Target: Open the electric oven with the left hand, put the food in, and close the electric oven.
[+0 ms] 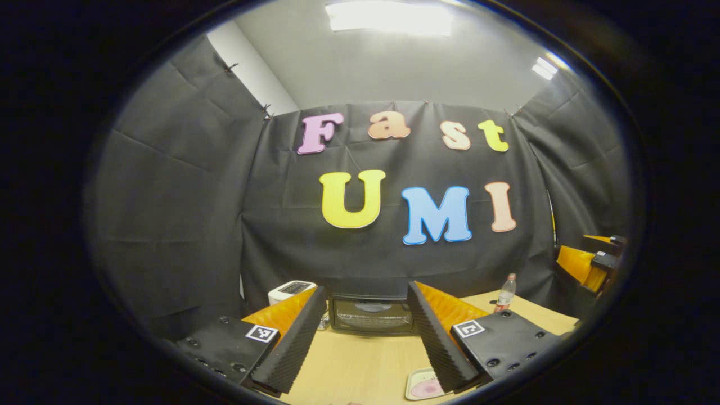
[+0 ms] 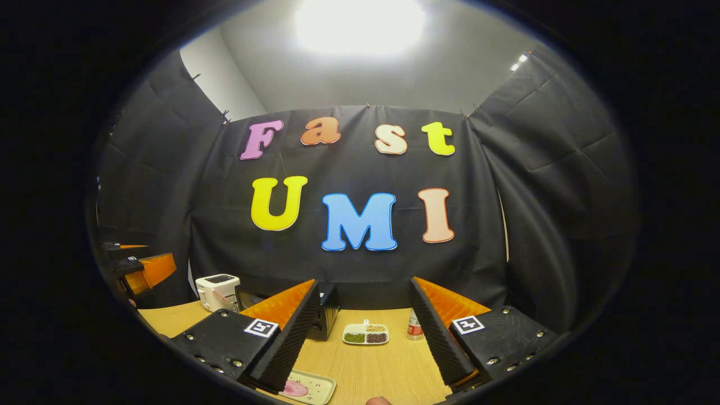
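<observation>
Wooden and pale, the desk [image 1: 360, 360] sits under my left hand-held gripper [image 1: 365, 337] in the left gripper view. Its two fingers are wide apart and hold nothing. Between them, at the back of the desk by the black cloth wall, stands the oven [image 1: 371, 314]. Its door is shut, with dark glass in front. A white toaster [image 1: 291, 291] stands just left of the oven. A bottle [image 1: 505, 293] with a red cap stands to the right of the oven. Near the front edge lies a small tray [image 1: 421, 385] with something pink on it, partly behind one finger. My other hand-held gripper [image 1: 590, 261] pokes in far at the right edge.

In the right gripper view, my right hand-held gripper [image 2: 365, 337] also has its fingers wide apart, with nothing in them. The oven [image 2: 323, 315] peeks out behind the left finger, so I see just a bit of it. The toaster [image 2: 216, 291] is left of it. A white dish [image 2: 365, 333] with three kinds of food rests in the middle of the desk [image 2: 382, 371]. The bottle [image 2: 414, 328] stands just right of the dish. The tray [image 2: 306, 388] with the pink thing lies near the front. My left hand-held gripper [image 2: 135, 267] shows far at the left edge.
</observation>
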`<act>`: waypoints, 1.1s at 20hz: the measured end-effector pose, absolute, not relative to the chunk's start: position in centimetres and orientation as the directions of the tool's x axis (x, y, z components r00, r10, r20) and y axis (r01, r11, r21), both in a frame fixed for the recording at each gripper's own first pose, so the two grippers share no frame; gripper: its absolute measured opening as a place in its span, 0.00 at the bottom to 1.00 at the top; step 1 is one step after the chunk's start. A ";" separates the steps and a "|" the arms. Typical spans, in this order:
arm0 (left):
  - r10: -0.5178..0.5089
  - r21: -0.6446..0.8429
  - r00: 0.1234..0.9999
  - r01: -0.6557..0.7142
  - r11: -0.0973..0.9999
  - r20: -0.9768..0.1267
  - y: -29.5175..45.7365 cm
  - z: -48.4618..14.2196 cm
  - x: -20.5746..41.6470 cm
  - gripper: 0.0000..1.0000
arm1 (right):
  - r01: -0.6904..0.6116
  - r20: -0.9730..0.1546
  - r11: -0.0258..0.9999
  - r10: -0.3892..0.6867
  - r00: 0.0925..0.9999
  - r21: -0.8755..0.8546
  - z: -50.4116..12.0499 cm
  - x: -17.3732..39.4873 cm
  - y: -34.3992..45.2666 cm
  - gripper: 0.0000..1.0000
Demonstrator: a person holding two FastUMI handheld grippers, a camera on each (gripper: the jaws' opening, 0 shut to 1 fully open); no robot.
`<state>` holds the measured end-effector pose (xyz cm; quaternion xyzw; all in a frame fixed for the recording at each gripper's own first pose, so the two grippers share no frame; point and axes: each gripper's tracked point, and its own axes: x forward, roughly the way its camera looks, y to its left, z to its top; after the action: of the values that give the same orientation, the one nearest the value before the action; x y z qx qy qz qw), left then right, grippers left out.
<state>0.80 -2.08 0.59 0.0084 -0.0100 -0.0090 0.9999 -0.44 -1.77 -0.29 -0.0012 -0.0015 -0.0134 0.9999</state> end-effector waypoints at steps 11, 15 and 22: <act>0.044 0.042 0.998 -0.046 0.998 0.037 -4.6 0.6 1.0 0.91 | -0.047 0.004 0.998 0.046 0.999 0.032 -1.5 0.4 -3.3 0.97; 0.041 0.046 0.998 -0.043 0.998 0.044 -4.5 0.7 3.2 1.00 | -0.043 -0.020 0.997 0.044 0.999 0.057 -2.3 0.8 -3.5 0.97; -0.019 0.052 0.997 0.014 0.999 0.080 -3.4 0.4 12.6 1.00 | 0.025 -0.022 0.999 -0.024 0.999 0.049 -3.4 4.0 -3.0 0.97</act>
<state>12.56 -3.41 0.41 0.0258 -0.0402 -0.0083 0.9988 3.97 -3.03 -3.44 0.0244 0.0108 -0.0122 0.9996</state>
